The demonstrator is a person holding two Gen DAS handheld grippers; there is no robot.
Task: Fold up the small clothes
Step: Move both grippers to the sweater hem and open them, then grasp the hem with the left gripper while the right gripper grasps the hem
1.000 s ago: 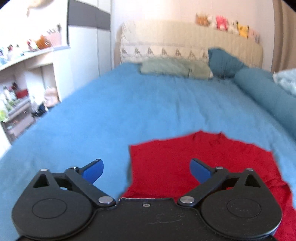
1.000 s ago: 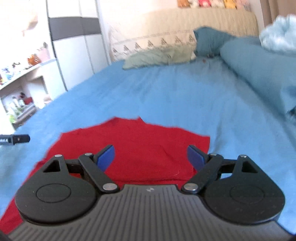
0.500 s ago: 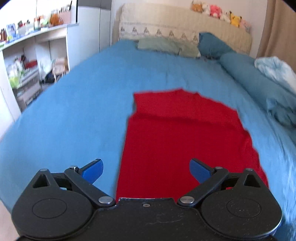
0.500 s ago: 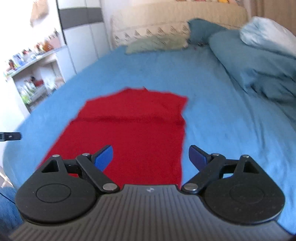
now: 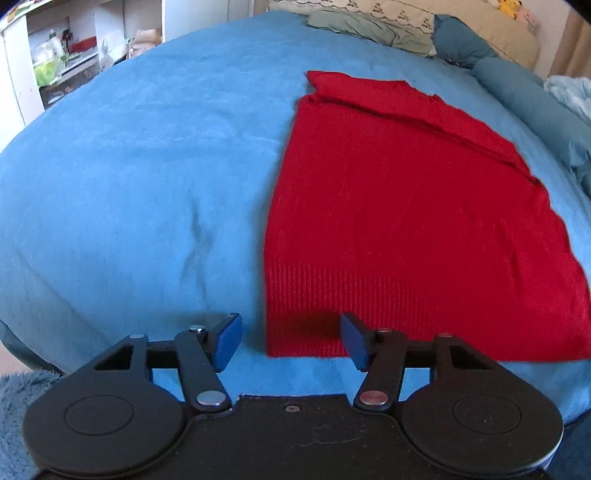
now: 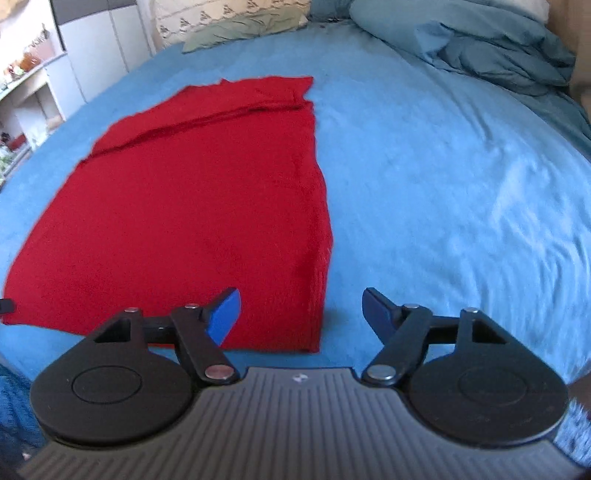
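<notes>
A red knitted garment (image 5: 406, 206) lies flat on the blue bed cover (image 5: 129, 166), its far part folded over in a band. In the left wrist view my left gripper (image 5: 290, 341) hovers at the garment's near left corner, which lies between the blue pads; the jaws are closing and the pads do not press the cloth. In the right wrist view the same garment (image 6: 184, 192) fills the left half. My right gripper (image 6: 301, 312) straddles its near right corner, jaws closing, with the pads still apart from the fabric.
Pillows (image 5: 369, 26) and a padded headboard (image 5: 480, 22) lie at the bed's far end. A rumpled blue duvet (image 6: 498, 48) sits along the right side. White shelves (image 5: 55, 55) with clutter stand left of the bed. The bed's near edge is just below both grippers.
Both grippers have drawn back toward the near edge of the bed and tilted downward, from over the garment's middle to its near corners. Both pairs of jaws have narrowed.
</notes>
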